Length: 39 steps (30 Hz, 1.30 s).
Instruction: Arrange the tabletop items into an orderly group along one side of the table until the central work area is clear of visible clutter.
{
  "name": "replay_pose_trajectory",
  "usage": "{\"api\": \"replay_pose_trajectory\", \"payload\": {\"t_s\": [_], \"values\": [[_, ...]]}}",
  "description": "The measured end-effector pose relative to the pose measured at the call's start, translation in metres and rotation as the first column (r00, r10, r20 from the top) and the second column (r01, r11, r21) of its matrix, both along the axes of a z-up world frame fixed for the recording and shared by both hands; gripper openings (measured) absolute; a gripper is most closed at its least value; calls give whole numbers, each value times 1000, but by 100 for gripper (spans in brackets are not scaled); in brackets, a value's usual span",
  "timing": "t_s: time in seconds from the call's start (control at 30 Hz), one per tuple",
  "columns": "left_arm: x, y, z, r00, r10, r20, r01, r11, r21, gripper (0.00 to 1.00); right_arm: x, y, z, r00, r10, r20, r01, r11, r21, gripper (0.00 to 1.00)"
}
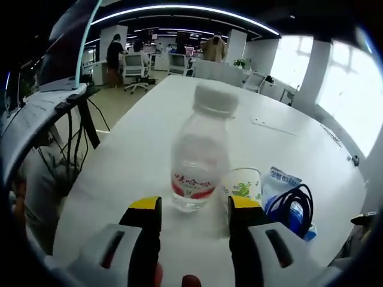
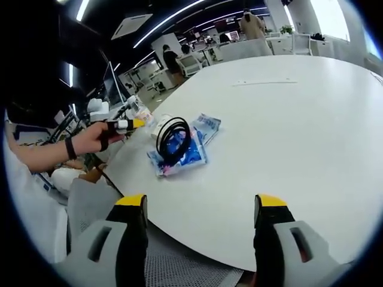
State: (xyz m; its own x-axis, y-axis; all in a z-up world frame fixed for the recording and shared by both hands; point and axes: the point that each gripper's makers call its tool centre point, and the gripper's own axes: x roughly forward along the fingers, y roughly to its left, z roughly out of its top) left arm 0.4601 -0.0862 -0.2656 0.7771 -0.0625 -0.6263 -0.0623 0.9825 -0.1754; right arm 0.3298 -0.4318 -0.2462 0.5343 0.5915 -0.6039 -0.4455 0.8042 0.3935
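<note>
A clear water bottle (image 1: 194, 156) with a white cap and red label stands upright on the white table (image 1: 149, 155). Its base sits just ahead of my left gripper (image 1: 192, 206), whose yellow-tipped jaws stand open on either side without touching it. Right of the bottle are a printed paper cup (image 1: 242, 186), a blue packet (image 1: 282, 179) and a coiled black cable (image 1: 291, 206). My right gripper (image 2: 200, 203) hangs open over the table's near edge, holding nothing. Ahead of it lie the cable (image 2: 173, 140) on blue packets (image 2: 182, 156), the cup (image 2: 160, 124), the bottle (image 2: 140, 110) and the hand-held left gripper (image 2: 122, 125).
A thin white strip (image 1: 272, 127) lies farther along the table, and a small dark object (image 1: 355, 160) sits near the right edge. A dark stand with cables (image 1: 75, 119) is off the table's left side. Office chairs and people are far behind.
</note>
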Motion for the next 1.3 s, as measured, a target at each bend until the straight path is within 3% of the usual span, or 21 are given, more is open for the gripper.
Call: {"api": "replay_pose_trajectory", "payload": {"t_s": [0.17, 0.57, 0.93, 1.3], "values": [[-20, -3, -4, 1000, -15, -13, 16, 1000, 21, 45, 1, 4, 1, 1000, 18, 1, -18, 1000, 0, 72], [-46, -8, -2, 999, -46, -7, 47, 997, 55, 45, 2, 13, 2, 999, 47, 9, -47, 999, 9, 72], [-74, -13, -9, 998, -61, -17, 62, 997, 48, 45, 2, 16, 2, 998, 62, 12, -62, 998, 12, 72], [-83, -35, -9, 996, -90, -19, 90, 996, 28, 44, 3, 21, 2, 997, 78, 11, -78, 997, 15, 72]]}}
